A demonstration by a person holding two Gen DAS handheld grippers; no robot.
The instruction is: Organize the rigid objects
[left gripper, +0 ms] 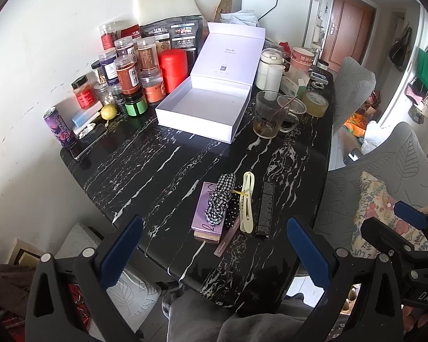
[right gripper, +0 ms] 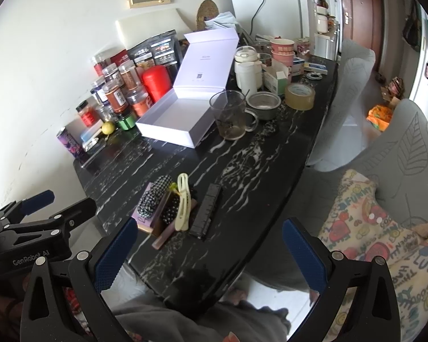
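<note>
A small pile lies near the front edge of the black marble table [left gripper: 157,165]: a purple palette [left gripper: 204,213] with a checked scrunchie [left gripper: 221,199] on it, a cream hair clip [left gripper: 247,202], a black slim box [left gripper: 265,208] and a pink stick [left gripper: 226,240]. The pile also shows in the right wrist view, with the hair clip [right gripper: 183,202] and black box [right gripper: 207,212]. An open white box [left gripper: 205,108] stands empty behind. My left gripper [left gripper: 214,253] is open and empty, just short of the pile. My right gripper [right gripper: 208,256] is open and empty, over the table's front edge.
Spice jars [left gripper: 125,71] and a red canister [left gripper: 172,69] crowd the back left by the wall. A can [left gripper: 60,129] and a phone [left gripper: 88,141] lie at the left. A glass mug [left gripper: 268,116], tape roll [left gripper: 315,104] and cups stand at the right. Cushioned chairs [left gripper: 385,171] stand to the right.
</note>
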